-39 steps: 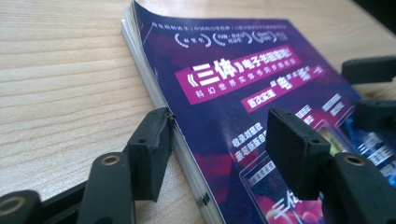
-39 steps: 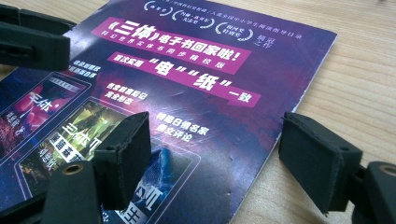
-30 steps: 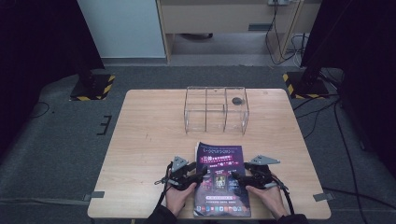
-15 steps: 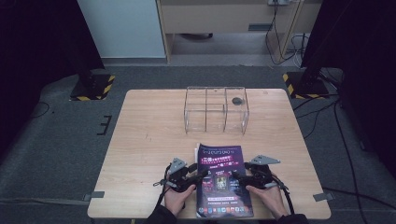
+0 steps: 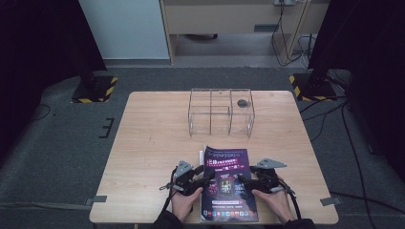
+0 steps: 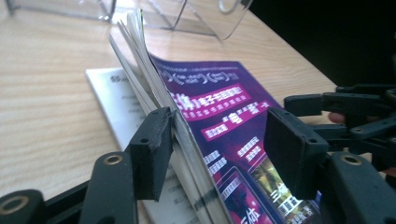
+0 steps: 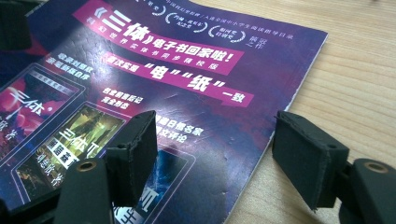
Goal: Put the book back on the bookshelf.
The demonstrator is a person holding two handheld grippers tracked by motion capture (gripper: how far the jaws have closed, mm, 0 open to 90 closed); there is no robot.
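Note:
A purple magazine (image 5: pixel 228 183) lies near the table's front edge. My left gripper (image 5: pixel 206 176) is at its left edge, where the cover and several pages (image 6: pixel 154 79) are lifted and stand between the jaws (image 6: pixel 222 149). The left pad (image 6: pixel 152 144) touches the page stack and the right pad (image 6: pixel 292 154) stands off the cover; these jaws have just opened a little. My right gripper (image 5: pixel 242 180) straddles the magazine's right edge (image 7: pixel 219 154), one pad over the cover (image 7: pixel 187 70) and one over bare wood. Its jaws have just closed slightly, pressing on nothing.
A clear rack (image 5: pixel 220 112) with compartments stands at the table's middle back, with a small dark round thing (image 5: pixel 243 102) in its right part. A white printed page (image 6: pixel 116 98) lies flat under the lifted pages. The wooden table (image 5: pixel 153 143) has room left and right.

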